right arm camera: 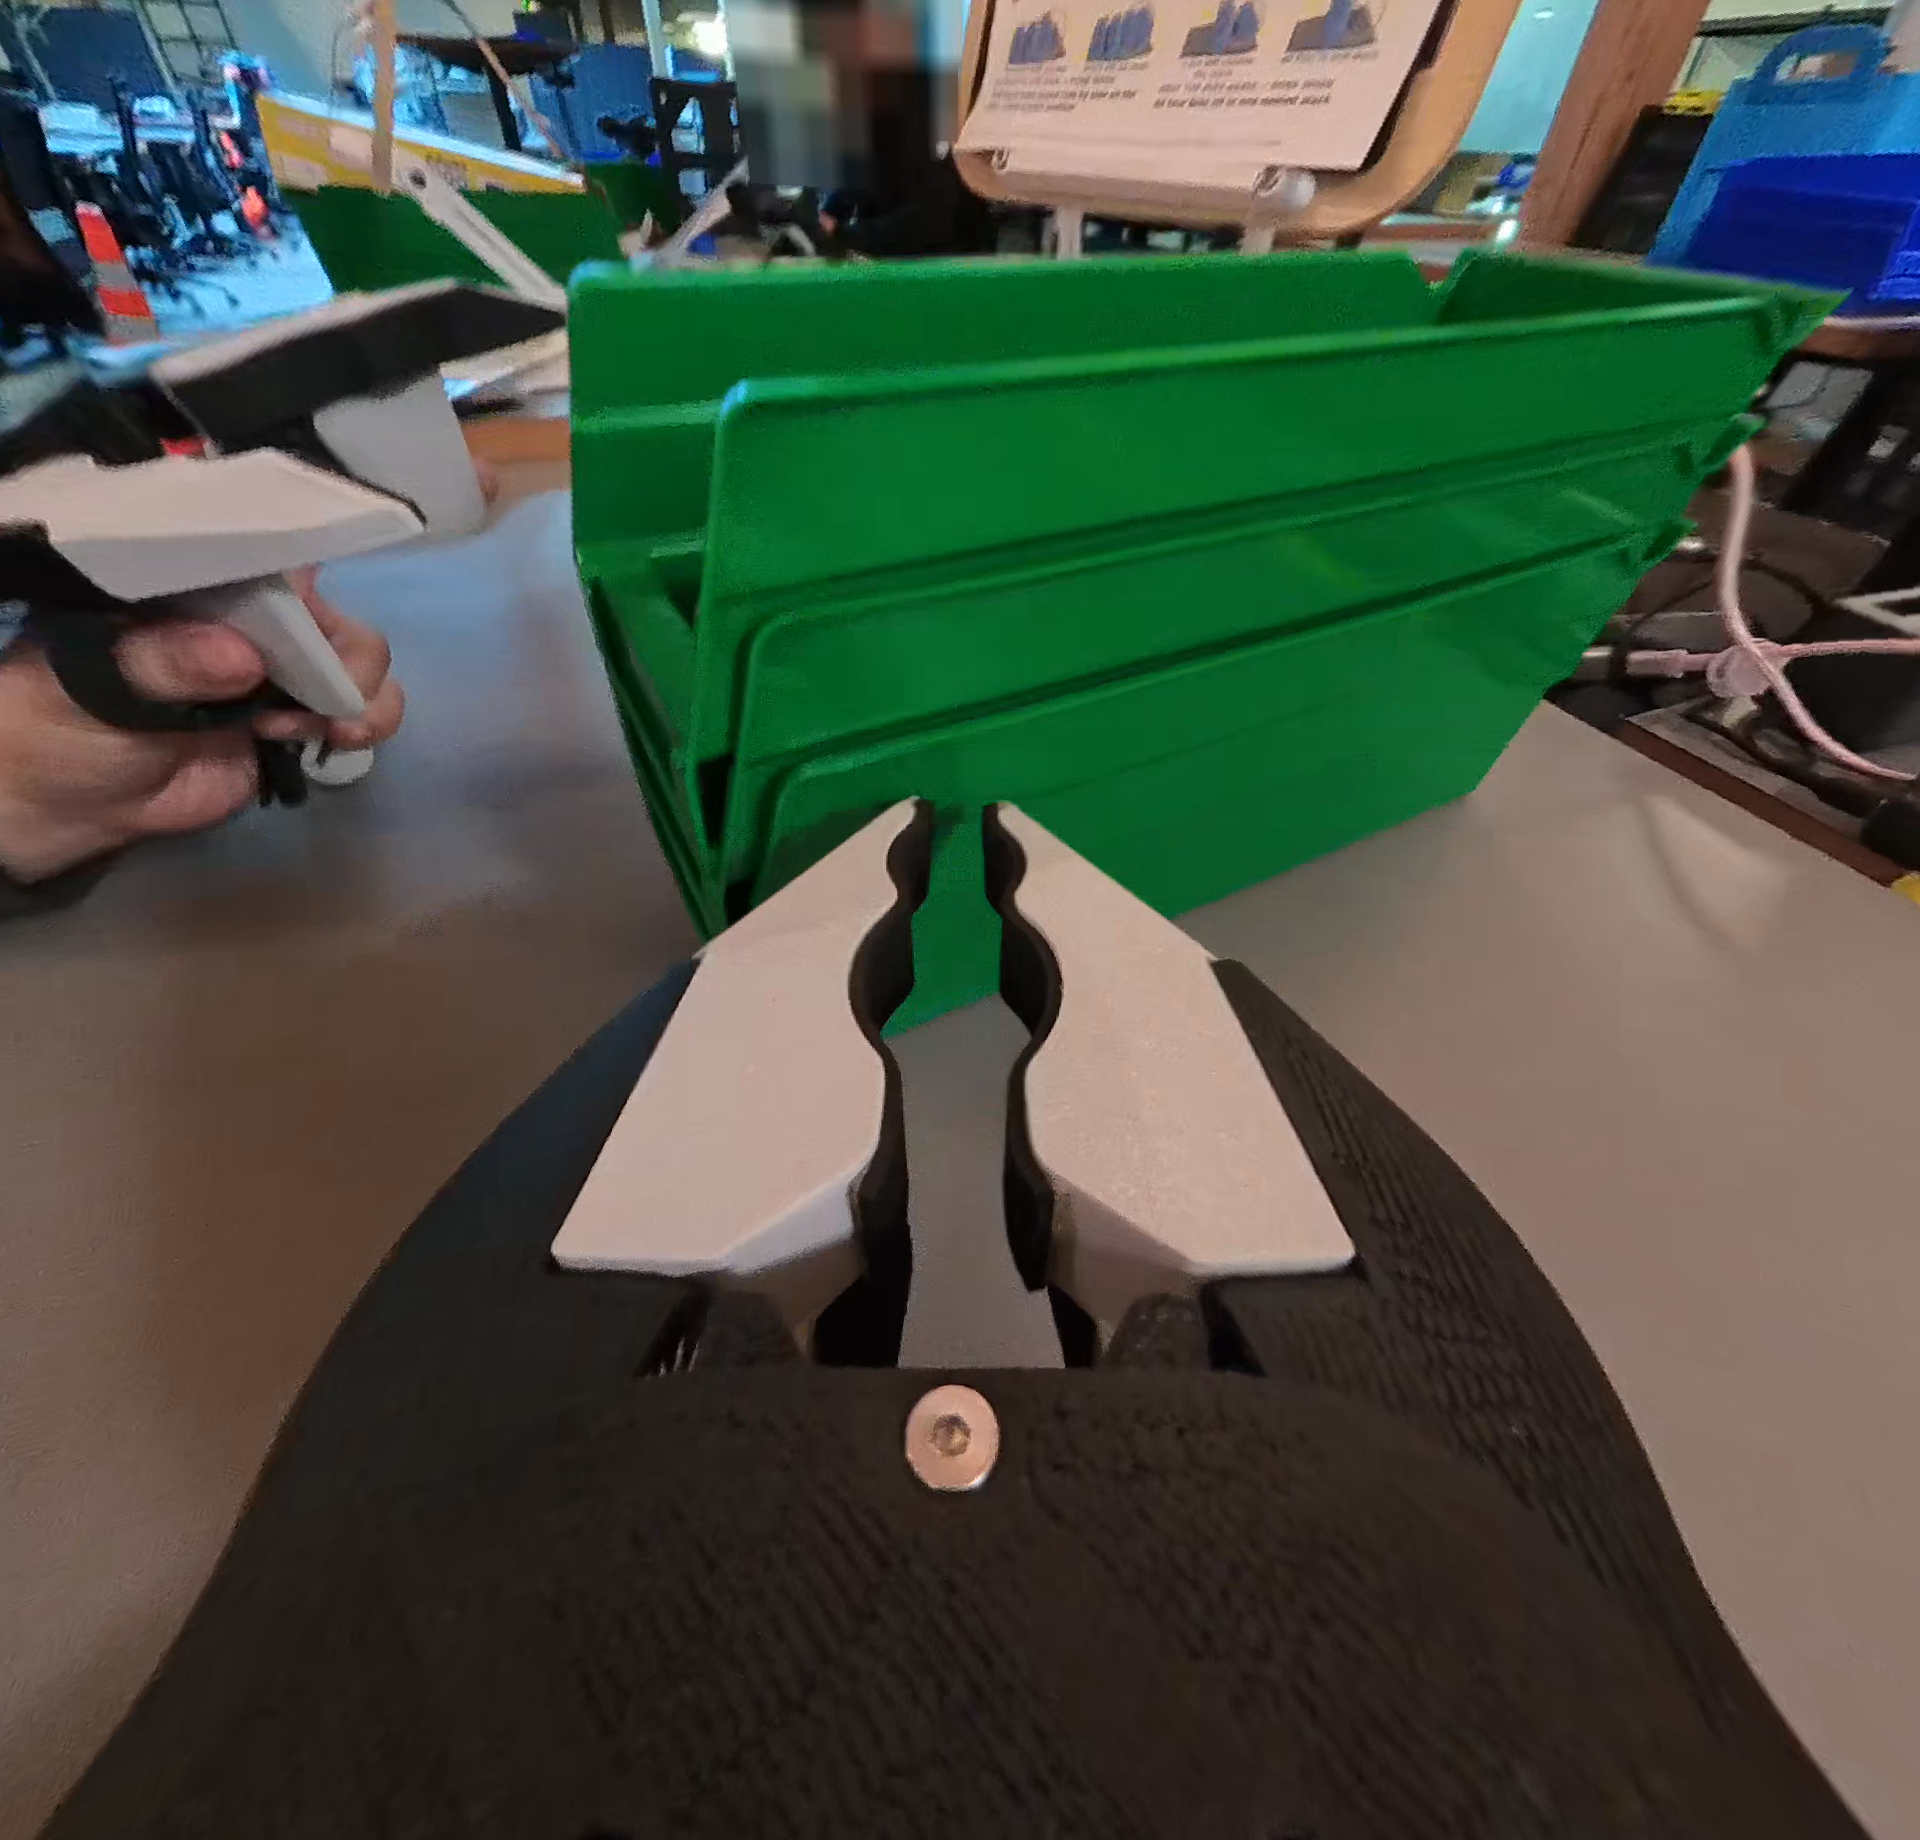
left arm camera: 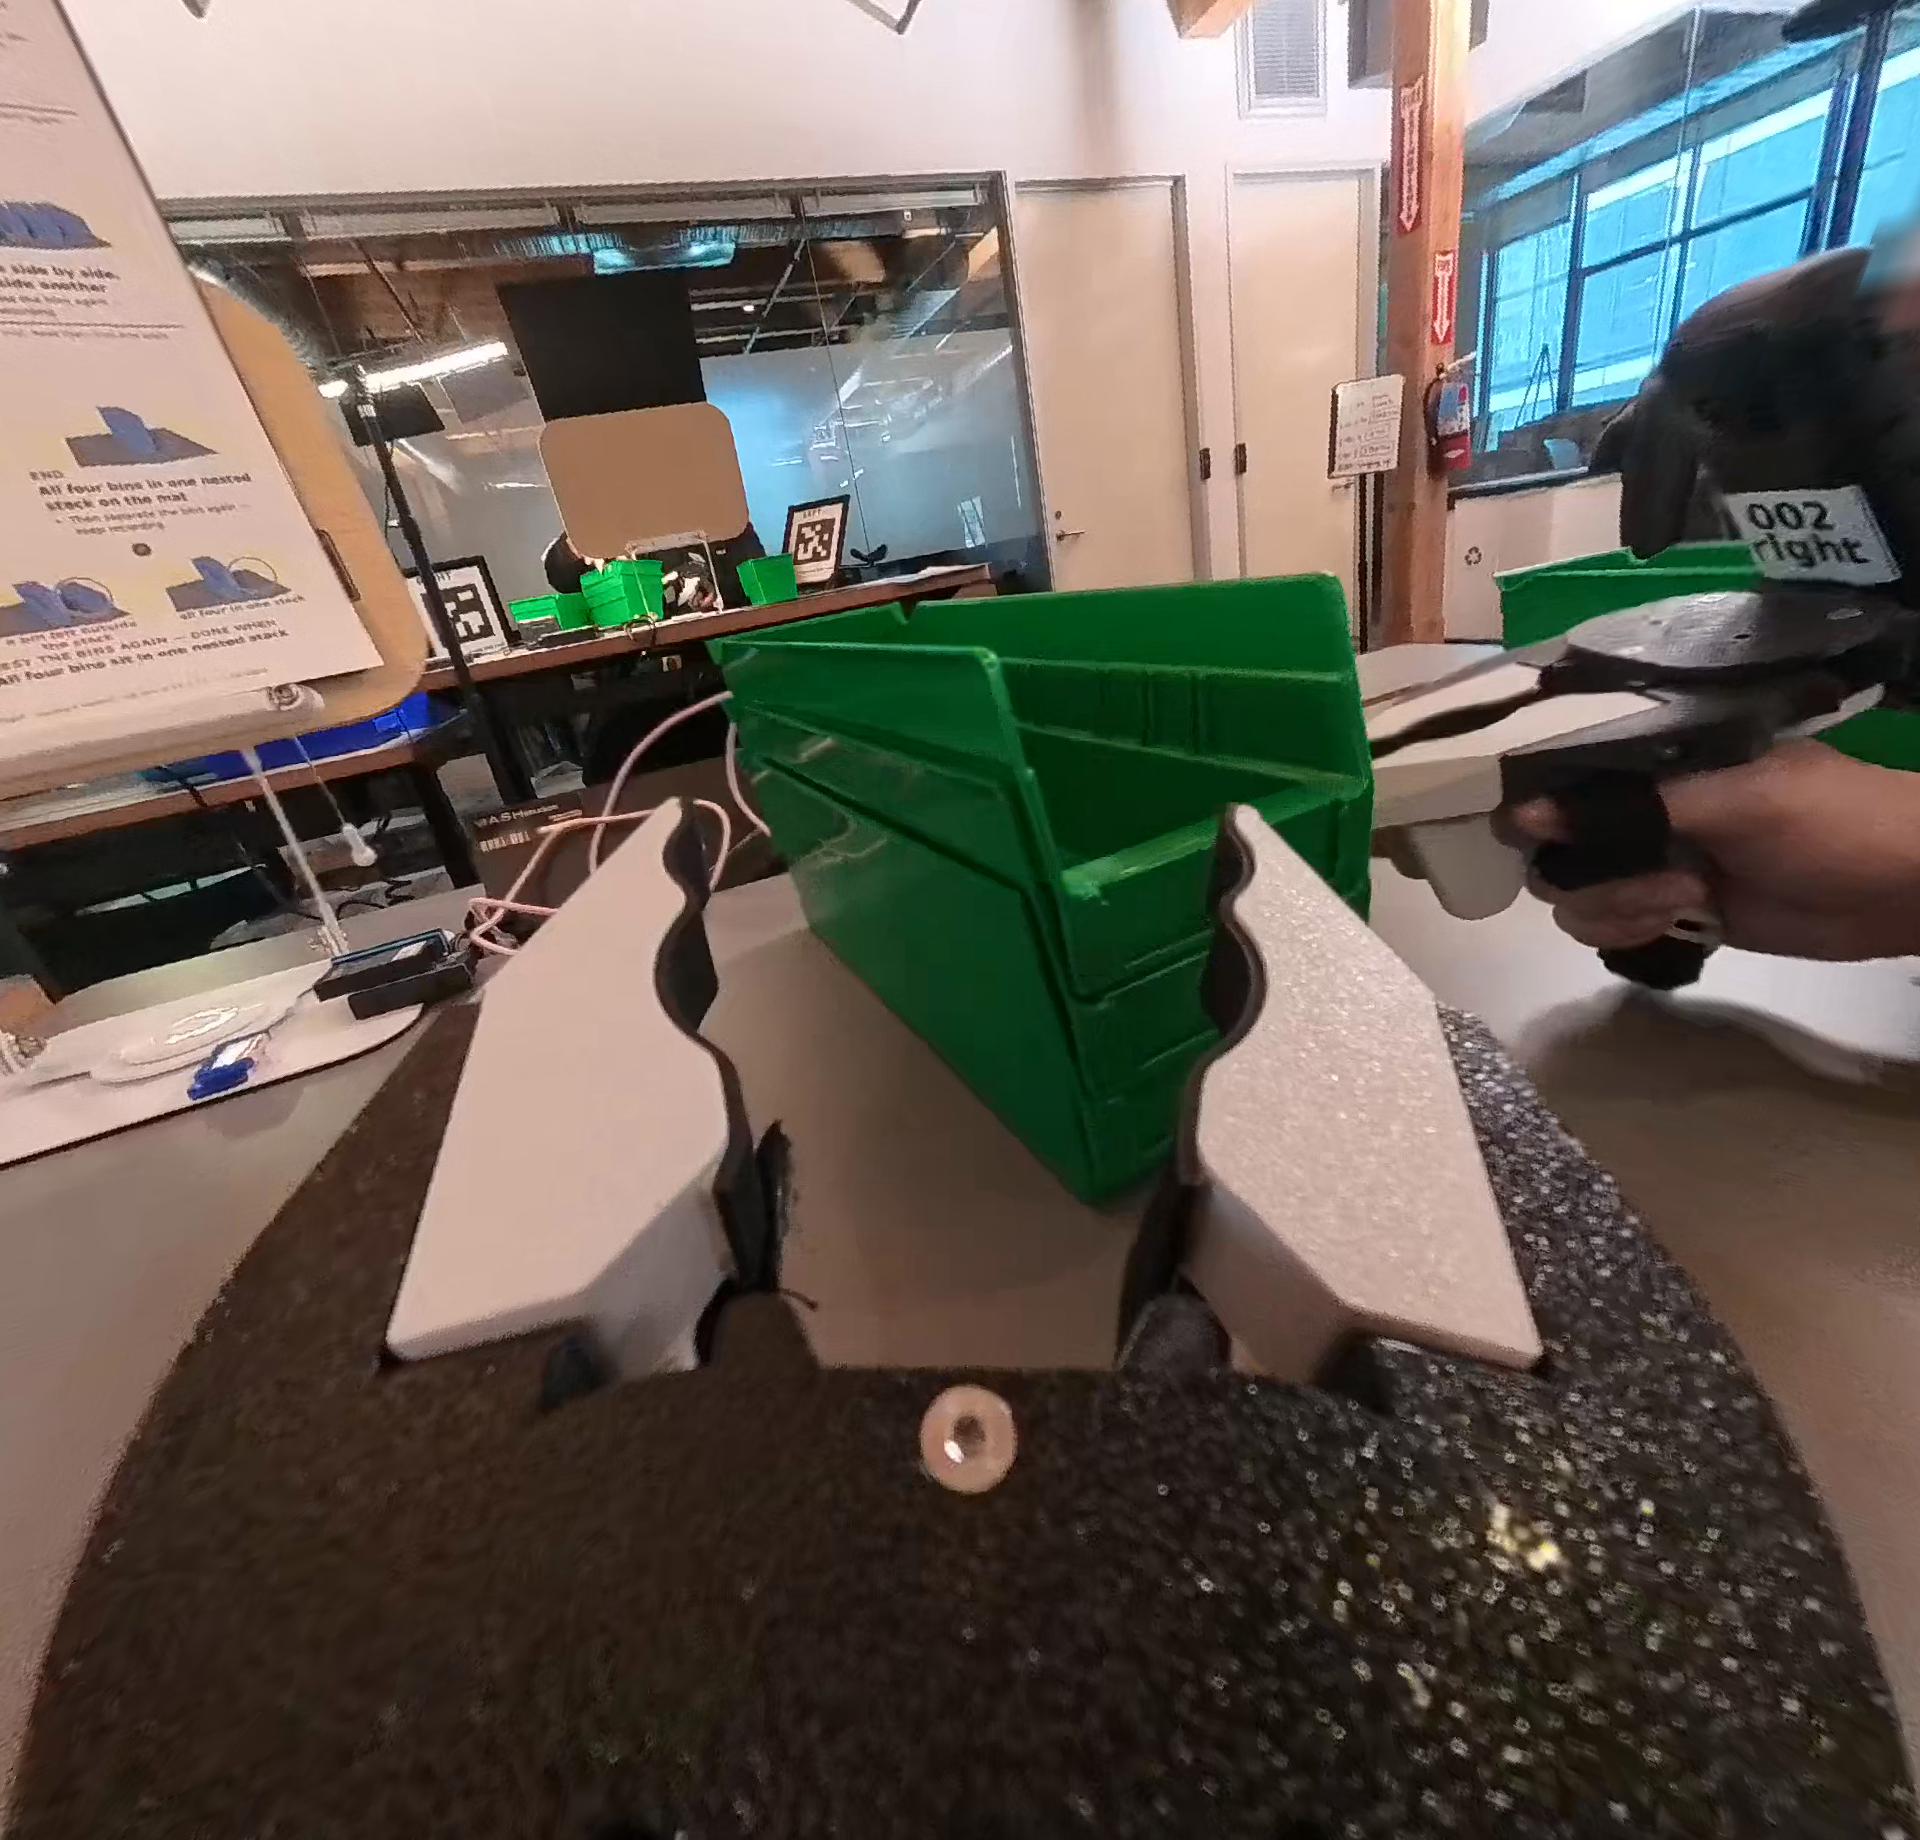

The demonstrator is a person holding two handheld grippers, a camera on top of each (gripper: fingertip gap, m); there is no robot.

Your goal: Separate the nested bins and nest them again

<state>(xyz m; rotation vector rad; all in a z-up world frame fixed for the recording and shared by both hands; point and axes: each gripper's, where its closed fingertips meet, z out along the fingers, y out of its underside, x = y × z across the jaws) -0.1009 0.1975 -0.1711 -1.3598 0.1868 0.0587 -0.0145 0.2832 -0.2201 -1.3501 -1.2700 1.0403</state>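
Observation:
A stack of several nested green bins (left arm camera: 935,907) stands on the grey table (right arm camera: 1558,1063); each inner bin sits a little higher than the one around it. My left gripper (left arm camera: 956,834) is open and empty, level with the near corner of the stack. My right gripper (right arm camera: 956,808) is nearly shut with only a narrow gap and nothing between the fingers, and its tips are at the long side wall of the stack (right arm camera: 1195,647). It also shows in the left wrist view (left arm camera: 1371,741) at the stack's right rear corner. The left gripper (right arm camera: 478,419) shows at the stack's left end.
An instruction board on a stand (left arm camera: 156,440) rises at the table's far edge (right arm camera: 1216,45). A pink cable (right arm camera: 1745,668) and black devices (left arm camera: 395,975) lie beside it. Another green bin (left arm camera: 1621,595) stands behind the right hand. Blue bins (right arm camera: 1808,180) are off the table.

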